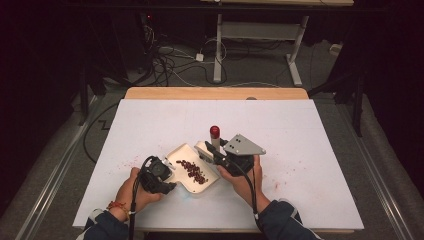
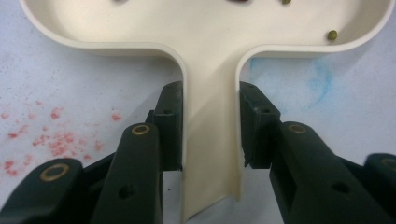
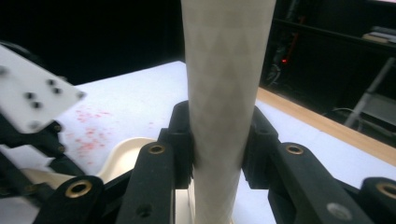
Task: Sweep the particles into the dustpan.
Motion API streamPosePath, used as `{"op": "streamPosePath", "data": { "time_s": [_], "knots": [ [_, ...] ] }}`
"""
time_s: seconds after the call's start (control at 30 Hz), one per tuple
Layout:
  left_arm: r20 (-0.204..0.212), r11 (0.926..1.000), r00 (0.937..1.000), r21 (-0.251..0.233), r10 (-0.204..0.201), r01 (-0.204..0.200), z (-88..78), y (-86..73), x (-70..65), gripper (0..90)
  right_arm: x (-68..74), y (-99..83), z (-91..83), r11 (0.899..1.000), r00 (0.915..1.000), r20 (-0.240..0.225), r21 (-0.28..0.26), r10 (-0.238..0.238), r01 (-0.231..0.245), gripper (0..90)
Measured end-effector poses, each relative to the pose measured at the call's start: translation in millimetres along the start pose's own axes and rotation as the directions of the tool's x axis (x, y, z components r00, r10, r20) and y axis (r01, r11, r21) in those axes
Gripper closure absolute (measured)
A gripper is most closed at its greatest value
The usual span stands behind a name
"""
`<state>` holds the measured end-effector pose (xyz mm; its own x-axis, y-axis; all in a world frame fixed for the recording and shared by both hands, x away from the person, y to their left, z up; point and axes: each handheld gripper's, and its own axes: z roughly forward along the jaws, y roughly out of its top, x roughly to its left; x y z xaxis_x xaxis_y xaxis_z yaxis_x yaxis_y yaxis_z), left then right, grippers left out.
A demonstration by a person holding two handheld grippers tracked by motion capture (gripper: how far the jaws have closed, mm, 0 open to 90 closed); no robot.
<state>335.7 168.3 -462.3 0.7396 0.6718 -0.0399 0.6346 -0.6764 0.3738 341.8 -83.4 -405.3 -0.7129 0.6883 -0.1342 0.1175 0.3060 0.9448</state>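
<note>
A cream dish with a narrow handle lies on the white mat and holds a strip of red-brown beans. My left gripper is shut on that handle, one pad on each side wall. A small green bean rests near the dish's rim. My right gripper is shut on a white tube with a red cap. It holds the tube upright at the dish's far edge.
The white mat covers a wooden table. Red stains mark the mat left of the dish, and a faint blue smear lies by its rim. Beyond the table are desk legs and cables on the floor.
</note>
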Motion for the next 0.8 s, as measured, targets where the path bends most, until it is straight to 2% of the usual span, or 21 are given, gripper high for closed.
{"op": "streamPosePath", "data": {
  "time_s": [0.03, 0.1, 0.13, 0.27, 0.37, 0.43, 0.5, 0.63, 0.77, 0.8],
  "knots": [
    [-0.002, 1.0, 1.0, -0.003, 0.004, -0.004, -0.6, 0.1, 0.5, 63.8, 2.8, 3.9, -2.7, 1.0, 0.9996, -0.027, -0.007, 0.008, -0.008, 69.9],
    [0.0, 1.0, 1.0, -0.003, 0.004, -0.004, -0.9, 0.2, 0.9, 63.8, 3.4, 5.1, -4.0, 1.0, 0.9991, -0.039, -0.015, 0.014, -0.015, 69.9],
    [0.0, 1.0, 1.0, 0.0, 0.007, -0.007, -0.6, 0.4, 1.1, 63.8, 4.9, 9.2, -8.7, 0.999, 0.997, -0.072, -0.032, 0.028, -0.03, 69.9],
    [0.002, 1.0, 1.0, -0.001, 0.006, -0.006, -0.5, 0.5, 1.6, 63.8, 5.8, 14.4, -16.3, 0.998, 0.9965, -0.083, -0.054, 0.012, -0.017, 69.9],
    [0.001, 1.0, 1.0, -0.002, 0.008, -0.008, -0.5, 0.3, 1.4, 63.8, -0.2, 19.4, -25.9, 0.997, 0.9978, -0.065, -0.074, 0.01, -0.015, 69.9],
    [0.001, 0.9999, 0.9999, -0.002, 0.011, -0.011, -0.4, 0.1, 1.5, 63.8, -8.6, 19.5, -32.3, 0.997, 0.9994, -0.033, -0.077, 0.0, -0.003, 69.9],
    [0.003, 1.0, 1.0, 0.0, 0.009, -0.009, -0.5, -0.3, 1.9, 63.8, -11.2, 18.8, -33.1, 0.997, 0.9997, -0.023, -0.076, -0.004, 0.002, 69.9],
    [0.003, 1.0, 1.0, 0.002, 0.009, -0.009, -1.1, -0.4, 1.4, 63.8, -21.8, 11.7, -32.4, 0.999, 0.9968, 0.066, -0.026, -0.044, 0.046, 69.9],
    [-0.008, 0.9997, 0.9997, 0.014, 0.021, -0.021, -1.5, 0.0, -1.1, 63.9, -28.4, 1.2, -34.0, 0.999, 0.9971, 0.072, 0.03, -0.026, 0.024, 69.9],
    [-0.012, 0.9995, 0.9996, 0.018, 0.027, -0.027, -2.3, -0.2, -2.2, 63.9, -27.2, -5.2, -36.8, 0.997, 0.9962, 0.077, 0.067, -0.04, 0.035, 69.9]
  ]
}}
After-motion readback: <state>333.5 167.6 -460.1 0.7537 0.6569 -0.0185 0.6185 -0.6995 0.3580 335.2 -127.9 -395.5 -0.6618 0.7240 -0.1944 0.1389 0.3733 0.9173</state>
